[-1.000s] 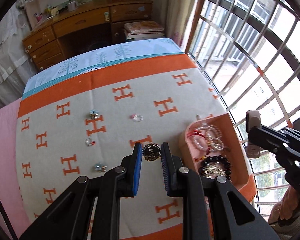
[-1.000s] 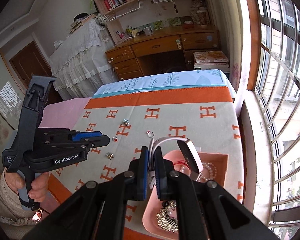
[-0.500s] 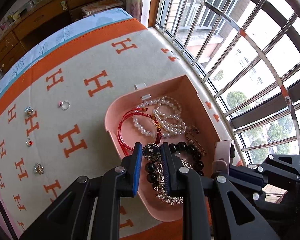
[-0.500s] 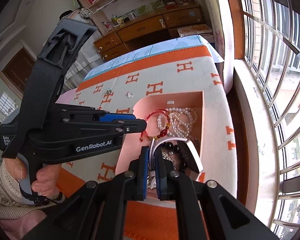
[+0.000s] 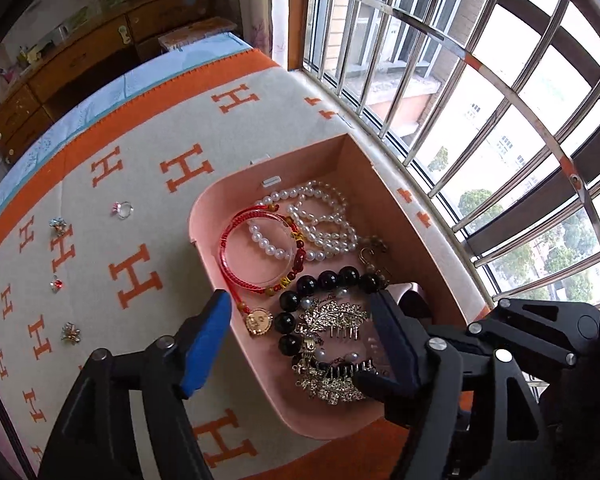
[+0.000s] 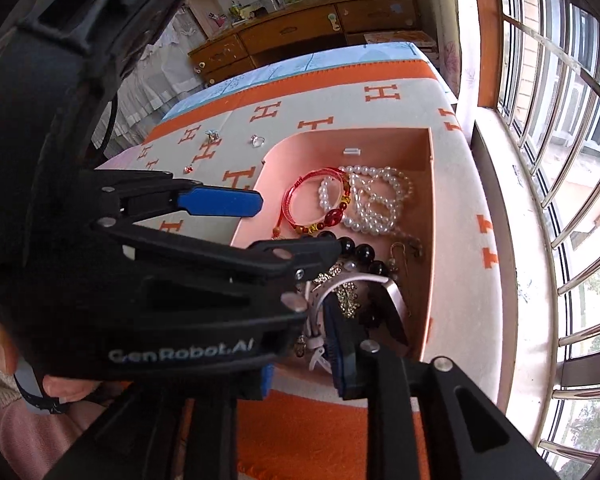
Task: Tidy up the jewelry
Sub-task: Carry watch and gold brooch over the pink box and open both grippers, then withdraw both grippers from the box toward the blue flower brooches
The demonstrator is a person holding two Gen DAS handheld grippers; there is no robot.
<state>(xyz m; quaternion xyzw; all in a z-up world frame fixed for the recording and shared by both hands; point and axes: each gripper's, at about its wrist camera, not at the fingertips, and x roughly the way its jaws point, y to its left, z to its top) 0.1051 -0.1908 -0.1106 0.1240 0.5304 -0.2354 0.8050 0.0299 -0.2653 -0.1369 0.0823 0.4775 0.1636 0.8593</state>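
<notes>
A pink tray (image 5: 332, 152) (image 6: 428, 208) on the H-patterned blanket holds pearl bracelets (image 5: 324, 220), a red cord bracelet (image 5: 236, 240), black beads (image 5: 324, 280), silver hair combs (image 5: 332, 320) and a gold pendant (image 5: 258, 323). My left gripper (image 5: 300, 336) hangs open over the tray's near end, empty; the pendant lies below it. My right gripper (image 6: 320, 332) is shut on a white and pink watch (image 6: 380, 284) just above the tray's near end. The left gripper (image 6: 260, 220) partly hides it.
Several small rings and brooches lie loose on the blanket left of the tray, among them a ring (image 5: 123, 209), a brooch (image 5: 58, 225), a red-stone ring (image 5: 56, 283) and another brooch (image 5: 71, 333). Window bars (image 5: 480, 80) run close along the right. A wooden desk (image 5: 80, 60) stands behind.
My left gripper carried the gold pendant over the tray, opened and dropped it in. My right gripper with the watch came down closer to the tray's near end.
</notes>
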